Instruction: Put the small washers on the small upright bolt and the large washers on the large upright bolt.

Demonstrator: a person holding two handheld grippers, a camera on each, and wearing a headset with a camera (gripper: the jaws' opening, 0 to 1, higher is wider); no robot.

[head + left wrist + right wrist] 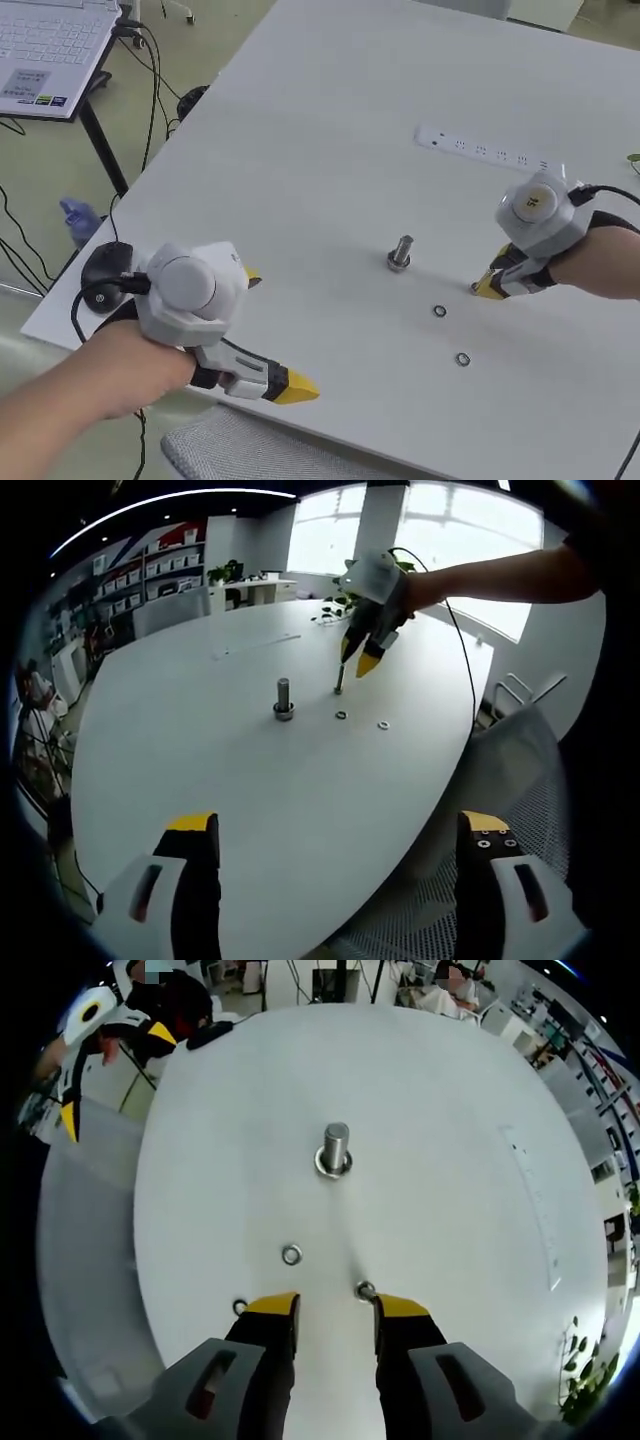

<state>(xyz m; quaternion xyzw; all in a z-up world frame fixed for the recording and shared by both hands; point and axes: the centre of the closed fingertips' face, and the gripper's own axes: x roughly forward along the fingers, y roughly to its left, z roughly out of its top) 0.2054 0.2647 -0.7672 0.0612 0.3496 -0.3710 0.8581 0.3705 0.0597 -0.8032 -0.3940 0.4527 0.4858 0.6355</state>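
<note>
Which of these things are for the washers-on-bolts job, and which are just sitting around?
For the job:
large bolt
small bolt
washer nearer the bolts
washer nearer the table edge

Just lying about:
power strip
laptop, off to the side of the table

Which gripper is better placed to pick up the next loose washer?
Right. The right gripper is low beside the loose washers and small bolt; the left gripper is at the table edge, farther from them.
</note>
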